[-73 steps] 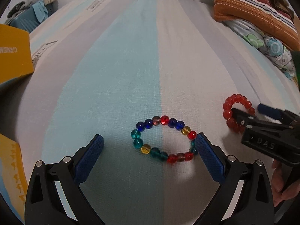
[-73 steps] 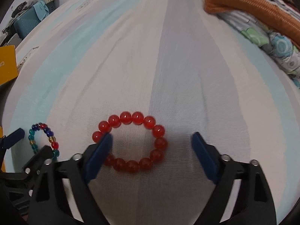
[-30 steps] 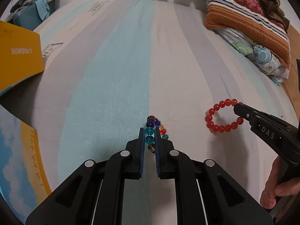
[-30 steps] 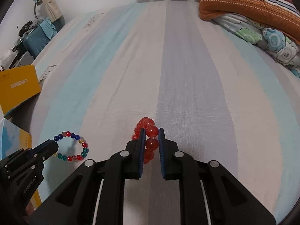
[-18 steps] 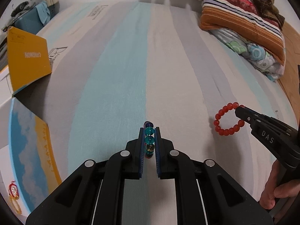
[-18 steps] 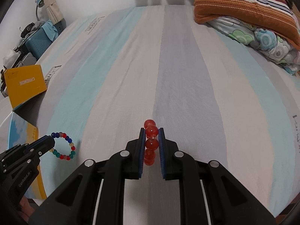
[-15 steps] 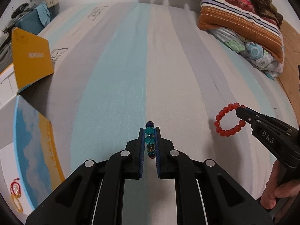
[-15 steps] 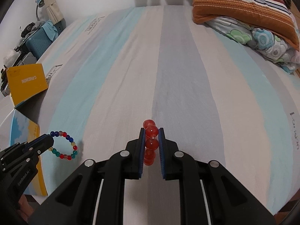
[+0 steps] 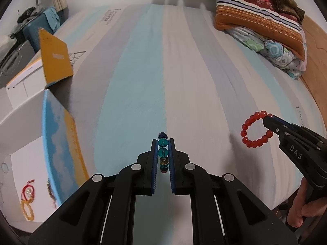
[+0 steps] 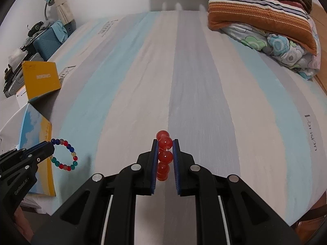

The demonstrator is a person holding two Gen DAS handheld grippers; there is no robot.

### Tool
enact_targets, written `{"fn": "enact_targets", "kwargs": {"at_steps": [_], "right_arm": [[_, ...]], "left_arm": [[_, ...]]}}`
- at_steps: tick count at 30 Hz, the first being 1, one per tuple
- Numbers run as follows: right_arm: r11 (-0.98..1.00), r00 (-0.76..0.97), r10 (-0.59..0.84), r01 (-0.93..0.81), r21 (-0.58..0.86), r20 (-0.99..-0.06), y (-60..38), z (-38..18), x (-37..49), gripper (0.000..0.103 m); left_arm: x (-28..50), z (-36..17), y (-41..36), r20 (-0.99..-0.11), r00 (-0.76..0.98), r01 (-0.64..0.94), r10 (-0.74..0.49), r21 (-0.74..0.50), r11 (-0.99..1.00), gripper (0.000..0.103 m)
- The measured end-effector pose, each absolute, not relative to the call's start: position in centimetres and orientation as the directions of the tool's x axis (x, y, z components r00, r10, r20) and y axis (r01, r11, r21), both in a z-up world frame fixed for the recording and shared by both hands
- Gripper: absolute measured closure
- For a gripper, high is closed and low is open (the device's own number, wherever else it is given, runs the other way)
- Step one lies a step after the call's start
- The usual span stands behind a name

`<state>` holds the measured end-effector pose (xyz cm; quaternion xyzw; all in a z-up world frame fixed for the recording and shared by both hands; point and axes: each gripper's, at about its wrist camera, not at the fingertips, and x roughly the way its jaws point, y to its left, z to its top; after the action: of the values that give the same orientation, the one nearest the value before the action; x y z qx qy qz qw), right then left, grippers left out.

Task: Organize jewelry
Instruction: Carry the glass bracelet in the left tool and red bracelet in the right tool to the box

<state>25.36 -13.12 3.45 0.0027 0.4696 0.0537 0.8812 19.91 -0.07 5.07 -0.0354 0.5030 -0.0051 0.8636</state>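
Observation:
My left gripper (image 9: 163,143) is shut on a multicoloured bead bracelet (image 9: 163,153), held edge-on above the striped bed sheet; in the right wrist view the bracelet (image 10: 67,155) hangs as a ring from the left gripper (image 10: 51,146). My right gripper (image 10: 165,143) is shut on a red bead bracelet (image 10: 164,155), also lifted; in the left wrist view the red bracelet (image 9: 255,130) hangs from the right gripper (image 9: 267,120). An open box with a blue and yellow flap (image 9: 59,147) stands at the left, with other bracelets (image 9: 27,200) inside.
The striped bed sheet (image 9: 184,71) fills the middle. A yellow box lid (image 9: 55,57) stands at the left edge. Folded blankets and pillows (image 9: 261,16) lie at the far right. A blue suitcase (image 10: 49,40) and clutter stand beyond the bed's left side.
Both grippers closed on their bracelets and lifted them off the sheet. Both have since risen and drawn back; the box at the left has come into view.

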Motion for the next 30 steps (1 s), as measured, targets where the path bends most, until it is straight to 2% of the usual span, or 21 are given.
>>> {"fn": "enact_targets", "kwargs": {"at_steps": [16,30], "right_arm": [[0.99,0.57,0.124,-0.121,0.066,-0.812,-10.0,6.2,23.2,0.09],[0.976,0.587,0.172,-0.21,0.056,-0.791,-3.3,8.9,22.3,0.09]], "left_arm": [[16.6,8.1,3.8,-0.851,0.525,-0.076,0.02,-0.024,0.997,0.094],[14.5,10.2,9.7,-0.829,0.554,-0.157,0.076,-0.014,0.988,0.094]]}}
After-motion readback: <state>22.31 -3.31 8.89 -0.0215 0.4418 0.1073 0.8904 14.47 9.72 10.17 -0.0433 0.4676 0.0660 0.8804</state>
